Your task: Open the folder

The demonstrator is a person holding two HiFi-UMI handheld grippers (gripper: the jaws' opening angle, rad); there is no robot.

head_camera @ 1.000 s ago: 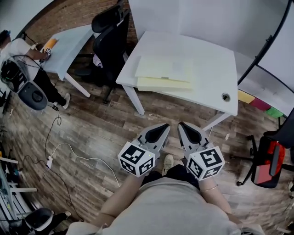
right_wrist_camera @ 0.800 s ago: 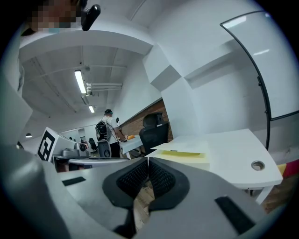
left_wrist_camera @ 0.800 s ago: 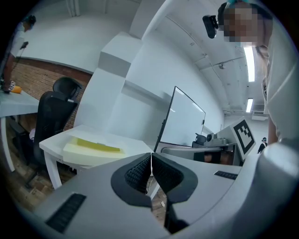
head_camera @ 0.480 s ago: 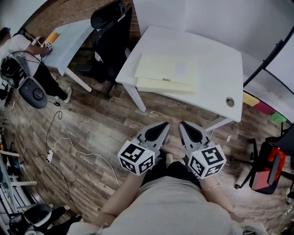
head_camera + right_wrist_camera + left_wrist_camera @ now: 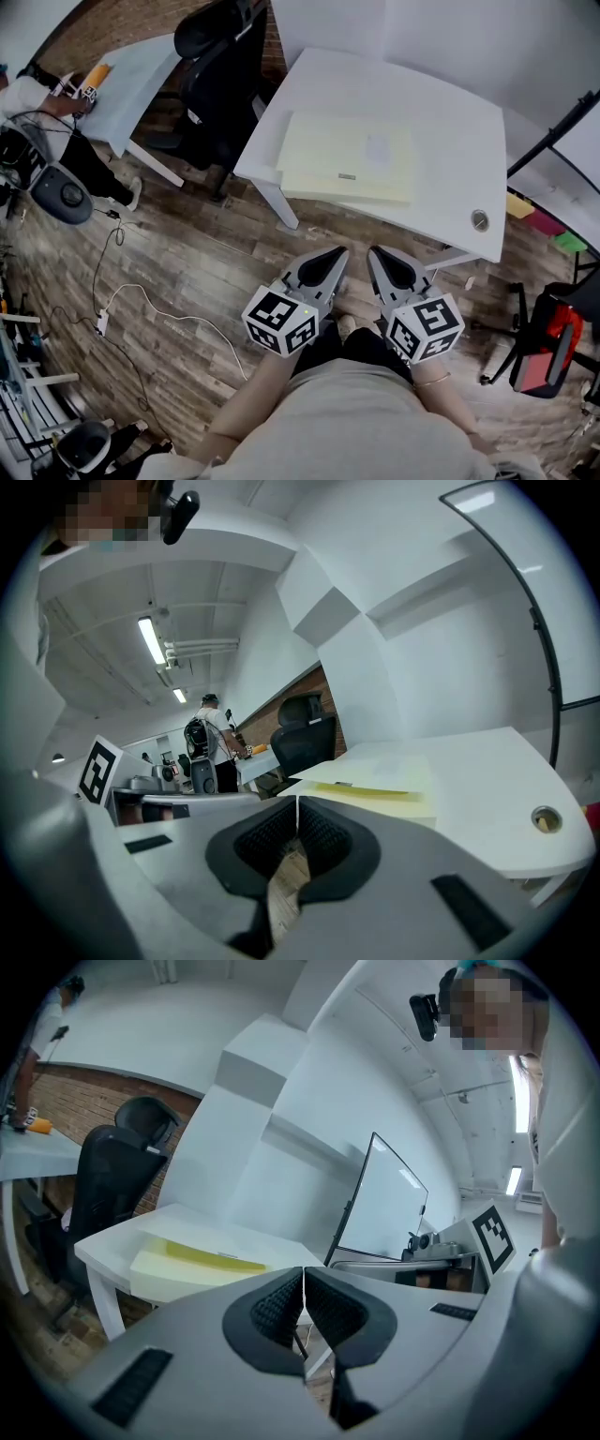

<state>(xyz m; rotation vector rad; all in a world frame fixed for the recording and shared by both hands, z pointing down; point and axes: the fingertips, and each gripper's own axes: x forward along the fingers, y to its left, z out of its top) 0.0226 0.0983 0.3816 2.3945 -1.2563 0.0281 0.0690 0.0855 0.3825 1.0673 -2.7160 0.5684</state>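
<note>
Currently we are holding left gripper (image 5: 332, 257) and right gripper (image 5: 381, 256) closed tight and empty, the folder (image 5: 347, 155) lying flat on the table (image 5: 450, 103) at 12 o'clock, well apart. We are expecting closed jaws could shove it away rather than catch the cover; its long axis is running 9 to 3, tabbed edge facing 6.

Bright ceiling tubes (image 5: 150, 641) are lighting the room evenly, casting soft shadows; both gripper views are bending and darkening at their edges.
</note>
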